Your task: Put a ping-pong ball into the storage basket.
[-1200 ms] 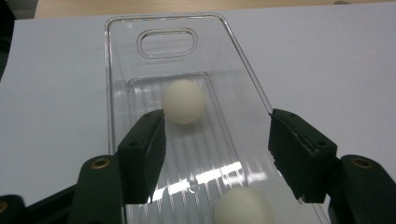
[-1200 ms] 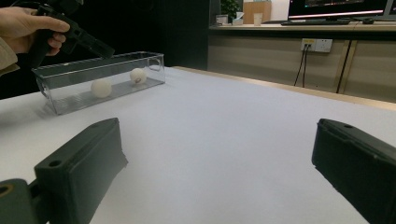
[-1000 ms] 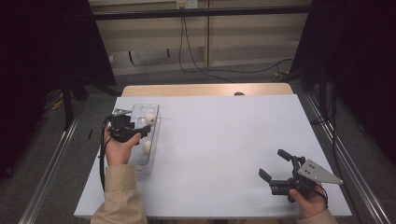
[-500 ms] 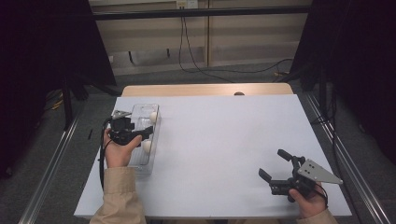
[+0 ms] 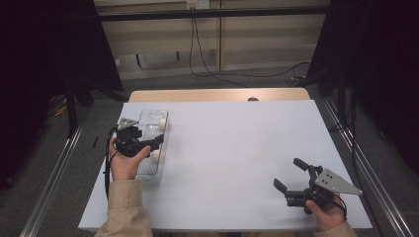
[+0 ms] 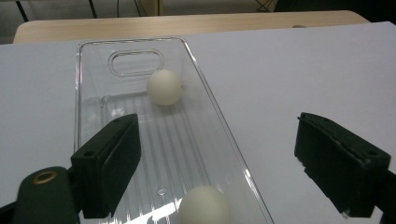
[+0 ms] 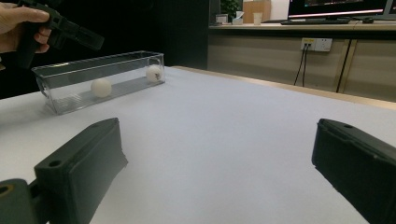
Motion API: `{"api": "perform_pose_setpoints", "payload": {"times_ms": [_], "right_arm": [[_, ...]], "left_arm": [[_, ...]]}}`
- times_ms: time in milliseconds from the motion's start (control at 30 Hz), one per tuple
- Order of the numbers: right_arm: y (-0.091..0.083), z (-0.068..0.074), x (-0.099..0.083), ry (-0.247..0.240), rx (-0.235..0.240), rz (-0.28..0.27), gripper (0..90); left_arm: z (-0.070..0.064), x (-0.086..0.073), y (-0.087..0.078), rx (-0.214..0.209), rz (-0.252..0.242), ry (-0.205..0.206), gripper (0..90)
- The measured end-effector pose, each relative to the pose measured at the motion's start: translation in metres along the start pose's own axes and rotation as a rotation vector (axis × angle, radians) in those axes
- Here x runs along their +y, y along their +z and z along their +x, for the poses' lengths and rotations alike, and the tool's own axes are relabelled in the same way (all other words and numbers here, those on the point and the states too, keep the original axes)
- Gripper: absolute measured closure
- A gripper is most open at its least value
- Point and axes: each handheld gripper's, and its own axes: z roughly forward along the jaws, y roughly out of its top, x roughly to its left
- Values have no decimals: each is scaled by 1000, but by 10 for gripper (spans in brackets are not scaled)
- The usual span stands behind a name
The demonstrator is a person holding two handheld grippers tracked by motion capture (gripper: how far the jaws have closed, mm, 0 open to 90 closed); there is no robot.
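My left gripper (image 5: 157, 140) has drifted slightly toward 6 o'clock along the clear bin (image 5: 146, 170) since a second ago; right gripper (image 5: 290, 177) unmoved. Left jaws spread wide, holding nothing, above the bin at the table's (image 5: 237, 148) 9 o'clock. Two white balls inside: far ball (image 6: 164, 87) at 12, near ball (image 6: 204, 205) at 6, well apart. Right jaws also released, empty, at 5 o'clock.

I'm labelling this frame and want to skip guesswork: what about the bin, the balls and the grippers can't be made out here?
- Near ball, left gripper view: its lower part is cut off by the bottom edge.
- Bin, high view: the left gripper and the hand cover part of it.
- Far ball, right gripper view: a dark mark on it is too small to identify.
- Right gripper, high view: open, holding nothing.
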Motion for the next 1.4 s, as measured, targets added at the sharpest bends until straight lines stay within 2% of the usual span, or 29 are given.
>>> {"api": "perform_pose_setpoints", "payload": {"times_ms": [300,467,567,767,967,1200,1400], "right_arm": [[0,0,0,2,1,2,15],[0,0,0,3,-2,2,14],[0,0,0,2,0,2,15],[0,0,0,3,0,1,15],[0,0,0,6,-1,0,15],[0,0,0,4,0,2,14],[0,0,0,7,-3,-2,14]], "left_arm": [[-2,-4,-5,-12,-25,10,108],[-2,-6,-8,-14,-62,-8,73],[-2,-8,-11,-20,-82,6,45],[-5,-11,-16,-40,-123,19,37],[-9,-13,-19,-50,-138,34,35],[-12,-18,-20,-49,-153,50,35],[-10,-23,-23,-46,-172,46,37]]}}
